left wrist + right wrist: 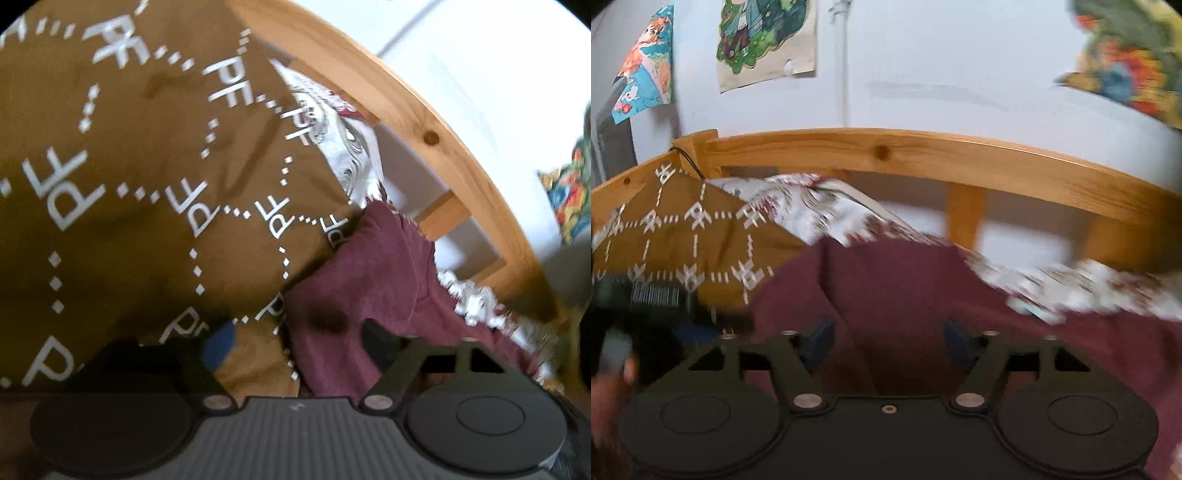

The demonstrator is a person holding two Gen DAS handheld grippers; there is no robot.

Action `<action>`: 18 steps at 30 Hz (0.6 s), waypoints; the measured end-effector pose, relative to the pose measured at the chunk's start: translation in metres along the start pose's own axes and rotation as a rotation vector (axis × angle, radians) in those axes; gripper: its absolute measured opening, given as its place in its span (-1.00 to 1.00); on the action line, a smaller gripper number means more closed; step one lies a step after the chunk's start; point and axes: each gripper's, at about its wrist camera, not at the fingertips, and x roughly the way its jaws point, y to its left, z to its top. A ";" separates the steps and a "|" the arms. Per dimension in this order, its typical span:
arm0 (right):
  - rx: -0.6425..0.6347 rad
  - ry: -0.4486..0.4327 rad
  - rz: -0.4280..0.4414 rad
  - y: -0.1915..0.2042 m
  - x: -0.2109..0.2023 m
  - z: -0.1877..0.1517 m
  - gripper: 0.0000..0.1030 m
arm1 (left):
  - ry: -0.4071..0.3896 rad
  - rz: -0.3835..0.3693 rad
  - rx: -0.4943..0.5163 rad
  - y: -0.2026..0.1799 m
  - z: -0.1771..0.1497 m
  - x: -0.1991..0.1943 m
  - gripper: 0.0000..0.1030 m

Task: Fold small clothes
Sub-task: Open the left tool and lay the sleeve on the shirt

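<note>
Both grippers' fingers (818, 341) spread — angled down over maroon garment (905, 288).

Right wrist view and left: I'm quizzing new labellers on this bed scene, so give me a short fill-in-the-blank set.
1. The maroon garment lies beside a mustard cloth printed with the letters ____.
2. The bed rail is made of ____.
3. The right gripper has its jaws ____, with nothing pinched.
4. Two posters hang on the ____.

Missing words: PF; wood; open; wall
</note>
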 end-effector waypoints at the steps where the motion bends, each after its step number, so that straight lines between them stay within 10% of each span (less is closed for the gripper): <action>1: -0.005 0.004 -0.016 -0.006 -0.017 -0.013 0.55 | -0.005 0.025 0.032 -0.007 -0.002 -0.003 0.73; 12: -0.081 0.239 -0.343 -0.023 -0.092 -0.154 0.79 | 0.027 0.173 0.195 -0.030 -0.050 -0.046 0.87; 18: 0.049 0.246 -0.370 -0.037 -0.126 -0.184 0.89 | -0.033 0.213 0.323 -0.044 -0.076 -0.093 0.95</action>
